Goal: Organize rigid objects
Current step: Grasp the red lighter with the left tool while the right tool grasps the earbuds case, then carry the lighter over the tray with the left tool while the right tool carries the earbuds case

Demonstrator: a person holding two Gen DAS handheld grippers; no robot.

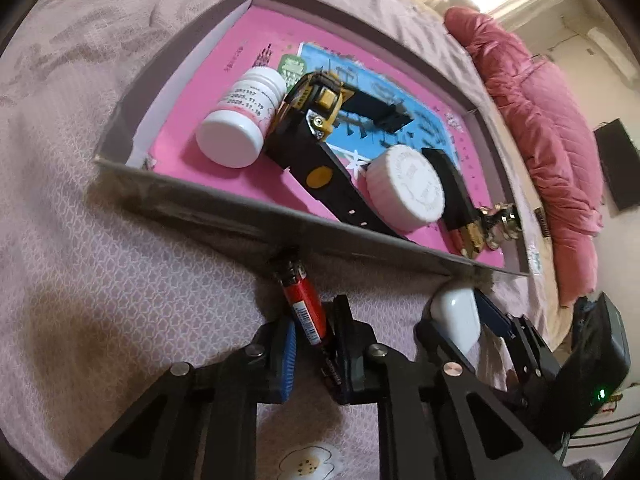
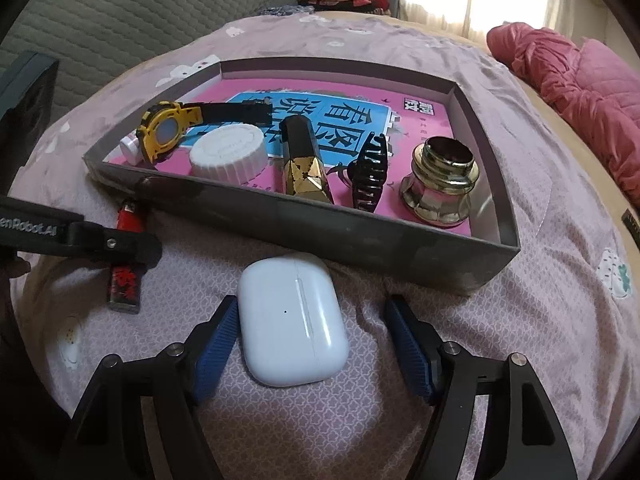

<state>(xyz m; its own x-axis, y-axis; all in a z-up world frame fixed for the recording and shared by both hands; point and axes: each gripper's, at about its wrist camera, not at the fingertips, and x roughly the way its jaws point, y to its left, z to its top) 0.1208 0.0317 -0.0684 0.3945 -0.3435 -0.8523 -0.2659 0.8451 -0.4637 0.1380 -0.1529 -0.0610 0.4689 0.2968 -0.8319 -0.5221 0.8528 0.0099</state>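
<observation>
A grey box (image 2: 280,220) with a pink liner lies on the bed; it also shows in the left wrist view (image 1: 224,208). In it are a yellow-black watch (image 2: 164,132), a white jar lid (image 2: 228,152), a black-gold case (image 2: 304,160), a black hair claw (image 2: 370,172) and a gold-capped bottle (image 2: 440,180). My left gripper (image 1: 310,328) is shut on a red lighter (image 1: 304,308) on the bedspread just before the box wall. My right gripper (image 2: 308,328) is open around a white earbuds case (image 2: 288,320), left pad close to it, right pad apart.
A white pill bottle (image 1: 240,120) lies in the box's left corner. A pink quilted coat (image 2: 580,92) lies at the right of the bed. A grey headboard cushion (image 2: 120,12) stands behind. The left gripper's arm (image 2: 80,236) crosses the lighter in the right wrist view.
</observation>
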